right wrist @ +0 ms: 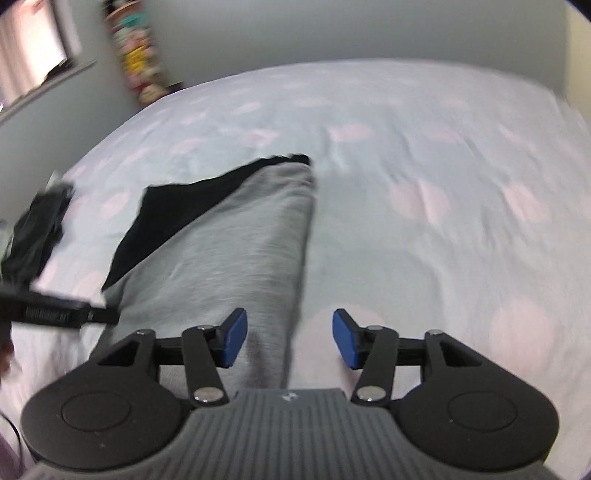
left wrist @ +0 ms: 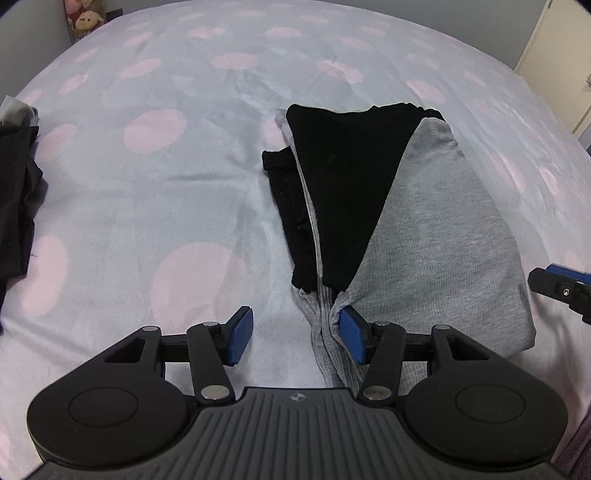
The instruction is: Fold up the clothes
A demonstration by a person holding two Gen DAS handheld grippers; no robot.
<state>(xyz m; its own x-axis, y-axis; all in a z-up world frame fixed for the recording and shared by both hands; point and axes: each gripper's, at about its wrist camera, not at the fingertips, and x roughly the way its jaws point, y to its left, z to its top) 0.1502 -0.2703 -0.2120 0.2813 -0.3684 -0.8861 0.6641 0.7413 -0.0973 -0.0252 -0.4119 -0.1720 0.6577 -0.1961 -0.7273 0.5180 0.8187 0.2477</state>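
Left wrist view shows the left tongs [left wrist: 295, 338] spread wide over the bed [left wrist: 147, 184], gripping nothing, one blue pad touching the bunched hem of the grey-and-black garment [left wrist: 436, 236]. The right tongs [right wrist: 289, 339] gape too, empty, above the garment's right edge.

A bed [left wrist: 166, 184] fills both views, covered by a pale lavender-grey blanket [right wrist: 406, 240] with large soft pink dots. Grey walls [right wrist: 332, 29] rise behind it. Plush toys [left wrist: 86, 18] sit at the far left corner, a cream cupboard door [left wrist: 554, 55] stands at the right, and a bright curtained window [right wrist: 29, 62] shows at upper left.
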